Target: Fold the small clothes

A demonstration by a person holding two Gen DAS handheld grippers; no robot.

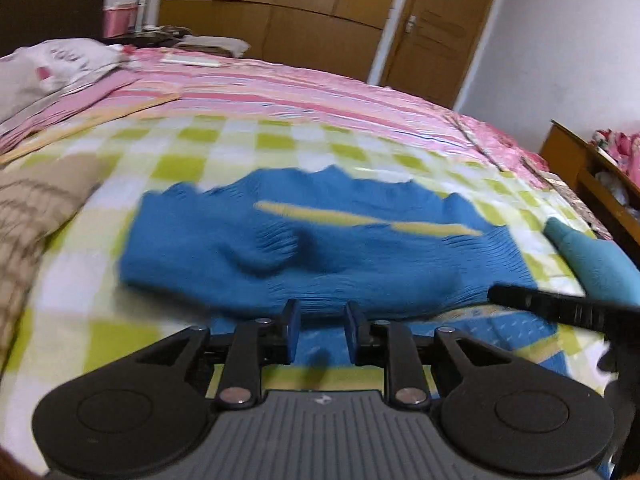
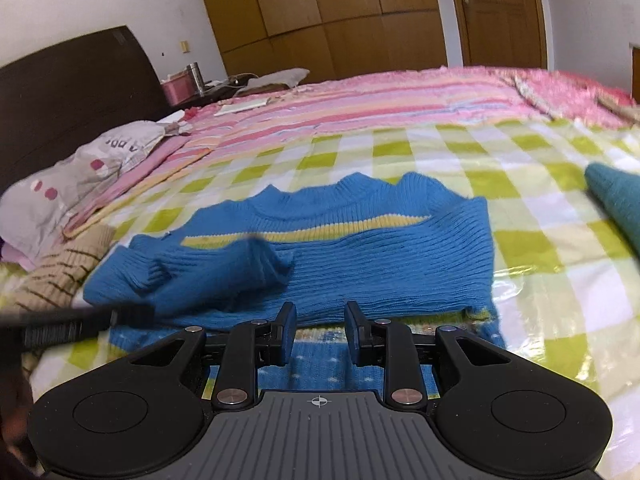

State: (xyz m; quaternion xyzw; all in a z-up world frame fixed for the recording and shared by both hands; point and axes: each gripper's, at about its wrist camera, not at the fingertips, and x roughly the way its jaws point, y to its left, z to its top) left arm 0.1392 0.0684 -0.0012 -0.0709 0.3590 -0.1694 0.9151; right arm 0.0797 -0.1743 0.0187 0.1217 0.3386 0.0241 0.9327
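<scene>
A bedroom with wooden wardrobes (image 2: 320,12); the bed (image 2: 400,92) carries a green-checked cloth (image 2: 520,240). One blue sweater (image 2: 380,260) lies flat mid-cloth, long axis crosswise, collar toward the far edge. Left tool (image 1: 319,332) and right tool (image 2: 320,332), two in all, hover at its near hem, fingers apart, empty.
</scene>
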